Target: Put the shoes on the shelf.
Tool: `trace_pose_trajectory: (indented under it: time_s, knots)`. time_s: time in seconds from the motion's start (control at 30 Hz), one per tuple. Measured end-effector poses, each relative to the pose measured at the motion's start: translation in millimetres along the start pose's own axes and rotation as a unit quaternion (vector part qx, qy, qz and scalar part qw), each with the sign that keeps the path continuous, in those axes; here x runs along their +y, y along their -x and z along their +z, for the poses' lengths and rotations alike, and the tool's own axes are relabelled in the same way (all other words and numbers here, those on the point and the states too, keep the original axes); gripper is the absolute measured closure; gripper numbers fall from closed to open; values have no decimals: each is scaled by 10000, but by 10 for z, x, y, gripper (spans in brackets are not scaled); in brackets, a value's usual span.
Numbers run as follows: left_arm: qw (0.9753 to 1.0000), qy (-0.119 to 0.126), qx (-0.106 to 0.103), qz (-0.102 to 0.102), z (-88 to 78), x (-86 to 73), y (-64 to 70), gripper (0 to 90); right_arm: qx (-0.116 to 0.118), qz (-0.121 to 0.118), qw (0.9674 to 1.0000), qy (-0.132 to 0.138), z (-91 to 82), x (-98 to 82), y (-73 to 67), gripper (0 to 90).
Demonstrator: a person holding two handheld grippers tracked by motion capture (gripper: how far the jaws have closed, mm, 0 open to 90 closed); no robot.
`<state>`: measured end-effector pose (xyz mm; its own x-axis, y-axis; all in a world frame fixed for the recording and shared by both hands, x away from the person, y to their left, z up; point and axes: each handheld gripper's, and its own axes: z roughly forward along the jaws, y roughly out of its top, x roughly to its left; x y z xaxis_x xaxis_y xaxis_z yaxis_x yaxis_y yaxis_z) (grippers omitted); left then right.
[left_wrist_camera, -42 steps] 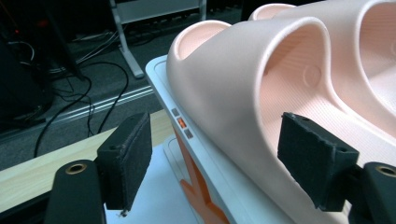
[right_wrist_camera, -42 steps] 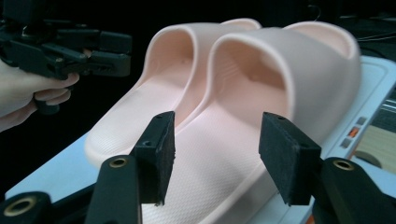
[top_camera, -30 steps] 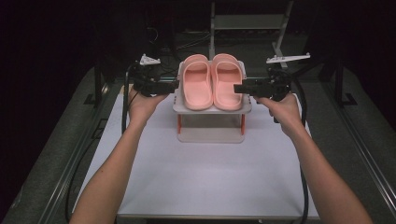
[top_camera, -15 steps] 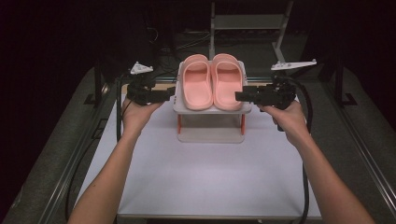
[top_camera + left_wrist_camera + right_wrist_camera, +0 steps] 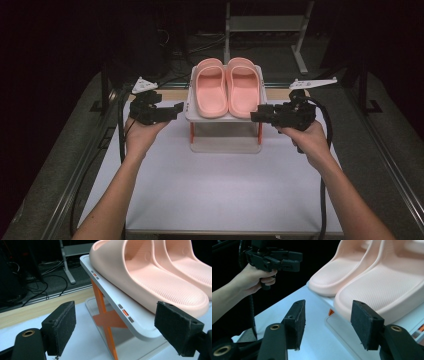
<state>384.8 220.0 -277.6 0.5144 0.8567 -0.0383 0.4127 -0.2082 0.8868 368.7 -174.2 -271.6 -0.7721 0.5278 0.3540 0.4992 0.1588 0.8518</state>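
High view is showing a pair of pink slippers sitting side by side on the top shelf of a small white rack with orange legs, which is standing near the far edge of the pale worktop. The left gripper is hovering just beside the rack's left edge, and the right gripper is hovering just beside its right front corner; each is being held in a hand coming up from the near side.

Left gripper view is looking along its fingers, which are standing wide apart after having just been opening. The rack's shelf edge and the nearer slipper's heel are lying ahead of the gap, and the pads are touching neither.

Right gripper view is showing its fingers apart as well, though they have just been drawing a little closer. The slipper heels and the shelf corner are lying beyond the pads, with nothing being pressed between them.
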Motion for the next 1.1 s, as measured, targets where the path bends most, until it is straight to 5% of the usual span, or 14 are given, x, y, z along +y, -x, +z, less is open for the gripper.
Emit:
trace_pose_trajectory:
  time_s: [1.1]
  knots:
    - [9999,-53,-87,31,-195,-475,-6,115,262,48,9996,-38,-140,-457,-100,446]
